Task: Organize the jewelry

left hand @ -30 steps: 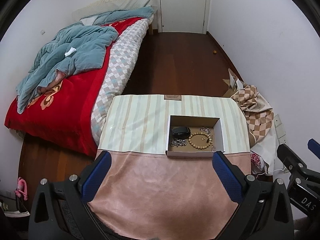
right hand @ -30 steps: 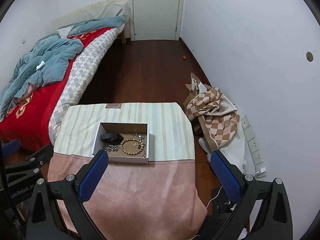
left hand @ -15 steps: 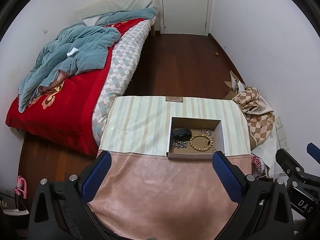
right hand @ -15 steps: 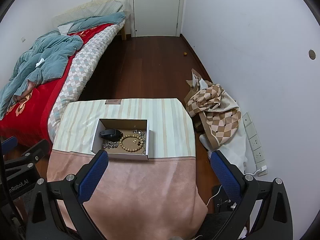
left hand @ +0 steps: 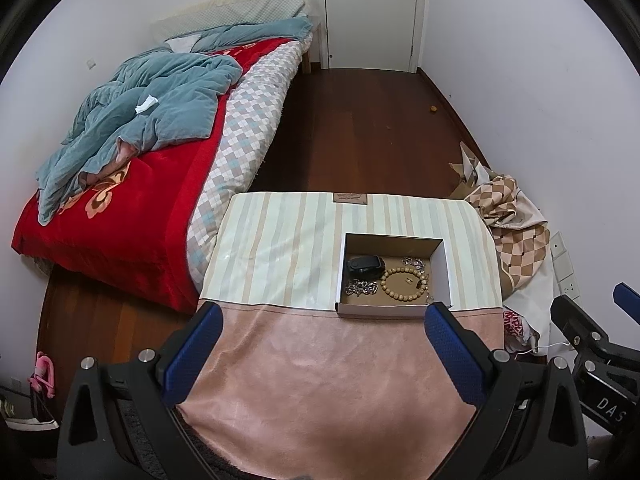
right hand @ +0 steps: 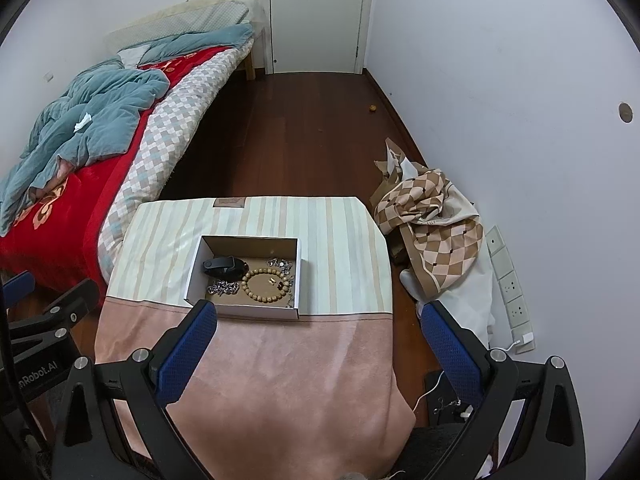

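Observation:
A shallow white cardboard box (left hand: 444, 270) (right hand: 194, 266) with a brown floor stands on a small cloth-covered table (left hand: 280, 248) (right hand: 344, 248). In it lie a wooden bead bracelet (left hand: 402, 282) (right hand: 266, 285), a black band (left hand: 364, 265) (right hand: 223, 266), a silver chain (left hand: 361, 288) (right hand: 222, 289) and more silver jewelry (left hand: 414, 263) (right hand: 280, 265) at the far right corner. My left gripper (left hand: 320, 350) is open and empty, above the table's near pink part. My right gripper (right hand: 318, 344) is open and empty, also short of the box.
A bed with a red cover and blue quilt (left hand: 132, 128) (right hand: 88, 120) lies to the left. A checked cloth pile (left hand: 508, 216) (right hand: 432, 216) sits on the floor by the right wall. A white door (left hand: 372, 12) closes the far end.
Both grippers have tilted up a little, so the table and box sit lower in view. Nothing in the box has moved. Both grippers stay open.

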`<state>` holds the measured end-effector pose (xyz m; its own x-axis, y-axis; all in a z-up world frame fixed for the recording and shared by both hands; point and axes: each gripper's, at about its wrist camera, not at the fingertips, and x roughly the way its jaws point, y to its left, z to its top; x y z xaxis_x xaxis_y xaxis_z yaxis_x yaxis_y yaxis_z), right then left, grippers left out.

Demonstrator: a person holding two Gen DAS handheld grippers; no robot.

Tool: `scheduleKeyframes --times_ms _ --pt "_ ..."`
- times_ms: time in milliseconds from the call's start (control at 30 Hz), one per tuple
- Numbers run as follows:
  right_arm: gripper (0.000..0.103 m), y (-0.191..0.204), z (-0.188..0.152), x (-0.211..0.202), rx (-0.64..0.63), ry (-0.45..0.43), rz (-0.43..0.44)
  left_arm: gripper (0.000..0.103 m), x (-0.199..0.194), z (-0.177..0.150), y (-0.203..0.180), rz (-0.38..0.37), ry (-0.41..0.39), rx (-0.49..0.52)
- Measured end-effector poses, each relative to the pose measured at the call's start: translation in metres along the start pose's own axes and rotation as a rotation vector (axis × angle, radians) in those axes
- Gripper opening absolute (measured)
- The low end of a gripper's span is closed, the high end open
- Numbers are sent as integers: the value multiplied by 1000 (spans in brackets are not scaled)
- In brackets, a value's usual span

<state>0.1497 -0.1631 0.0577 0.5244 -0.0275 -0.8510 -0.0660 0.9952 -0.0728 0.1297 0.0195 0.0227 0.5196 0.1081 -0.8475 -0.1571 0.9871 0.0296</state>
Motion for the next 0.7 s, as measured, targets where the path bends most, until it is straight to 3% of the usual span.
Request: scheduleKeyframes --times_ms 700 --pt "103 0 -1 -1 -8 2 2 103 -4 -5 -1 8 -7 5"
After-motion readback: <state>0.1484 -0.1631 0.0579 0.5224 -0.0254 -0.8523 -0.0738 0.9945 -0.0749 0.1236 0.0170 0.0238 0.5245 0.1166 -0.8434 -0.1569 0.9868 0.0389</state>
